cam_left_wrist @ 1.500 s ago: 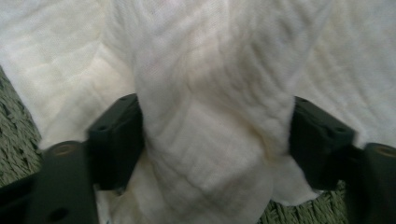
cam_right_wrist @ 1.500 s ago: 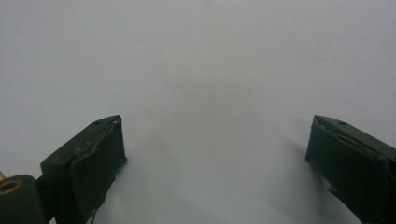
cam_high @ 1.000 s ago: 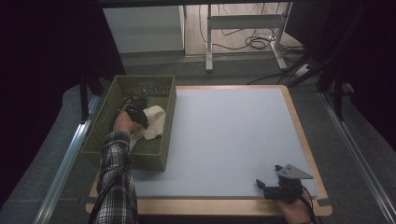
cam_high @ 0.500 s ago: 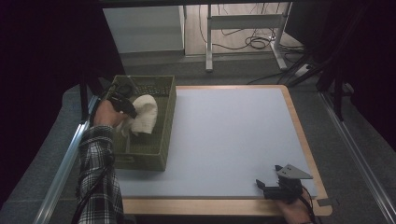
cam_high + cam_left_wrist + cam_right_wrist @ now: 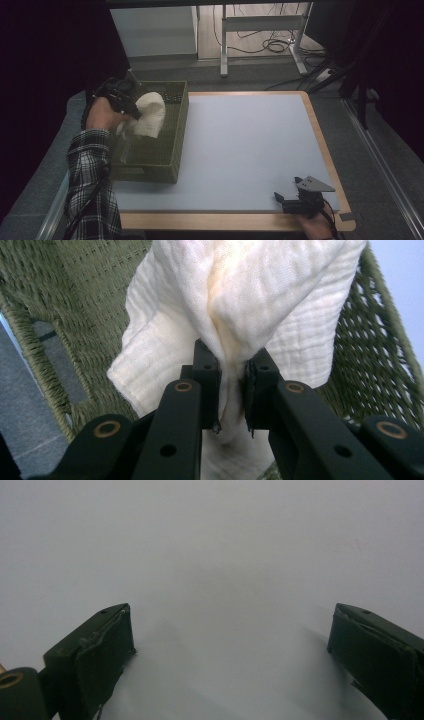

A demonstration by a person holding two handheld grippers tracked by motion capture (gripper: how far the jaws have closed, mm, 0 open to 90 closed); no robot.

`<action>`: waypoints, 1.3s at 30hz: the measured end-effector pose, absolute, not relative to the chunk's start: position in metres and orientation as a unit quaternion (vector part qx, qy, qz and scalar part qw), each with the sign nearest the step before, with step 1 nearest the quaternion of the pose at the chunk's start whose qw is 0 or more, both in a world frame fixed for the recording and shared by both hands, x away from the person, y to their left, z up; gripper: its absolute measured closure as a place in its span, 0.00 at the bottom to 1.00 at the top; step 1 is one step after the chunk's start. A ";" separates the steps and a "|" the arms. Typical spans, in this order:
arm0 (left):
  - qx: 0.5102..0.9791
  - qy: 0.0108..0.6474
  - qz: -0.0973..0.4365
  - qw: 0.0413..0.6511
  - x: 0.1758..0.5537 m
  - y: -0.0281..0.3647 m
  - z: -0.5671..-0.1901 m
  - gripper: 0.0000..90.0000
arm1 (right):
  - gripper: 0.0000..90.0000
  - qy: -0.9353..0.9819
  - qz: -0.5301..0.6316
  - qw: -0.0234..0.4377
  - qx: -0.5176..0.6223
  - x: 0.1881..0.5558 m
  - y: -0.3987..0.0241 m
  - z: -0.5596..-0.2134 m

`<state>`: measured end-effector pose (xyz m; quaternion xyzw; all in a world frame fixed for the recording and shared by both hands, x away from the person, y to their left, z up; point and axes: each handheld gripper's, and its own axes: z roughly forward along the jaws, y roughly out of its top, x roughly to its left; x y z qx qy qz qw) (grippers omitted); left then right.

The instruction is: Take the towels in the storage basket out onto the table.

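High view: left gripper [image 5: 131, 106] is up over the green woven basket [image 5: 172, 150] at the desk's [image 5: 240, 145] left edge, with a white cloth [image 5: 149, 114] hanging from it. A second ago the gripper was down inside the basket with the cloth bunched on the bottom; now the cloth is lifted, its lower end about at rim level, over the far half of the basket. Right gripper [image 5: 296, 200] sits at the near right corner of the desk, same spot as before.

Left gripper view: fingers [image 5: 207, 375] clenched on a pinched fold of the white muslin cloth [image 5: 240, 305], fabric draping both sides, basket wall [image 5: 75, 315] behind.

Right gripper view: fingers [image 5: 100, 655] spread wide, nothing between them, bare grey desk surface [image 5: 225, 555] ahead.

Read: pick succeeded, grip looks solid. Next is probably carrying the cloth over the basket's right wall onto the desk; watch the trailing end for snagging on the weave.
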<state>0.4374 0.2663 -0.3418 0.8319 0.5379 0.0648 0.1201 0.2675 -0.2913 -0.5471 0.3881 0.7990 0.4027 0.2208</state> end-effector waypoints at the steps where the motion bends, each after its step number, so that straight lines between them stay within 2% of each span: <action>1: 0.834 0.534 0.066 0.121 0.436 0.265 -0.340 0.88 | 0.05 0.799 0.403 0.221 0.388 0.267 -0.291 -0.547; 12: 0.844 0.516 0.062 0.132 0.429 0.247 -0.317 0.88 | 0.05 0.799 0.402 0.220 0.388 0.268 -0.291 -0.547; 39: 0.877 0.456 0.050 0.145 0.435 0.159 -0.298 0.87 | 0.05 0.800 0.402 0.219 0.388 0.267 -0.291 -0.547</action>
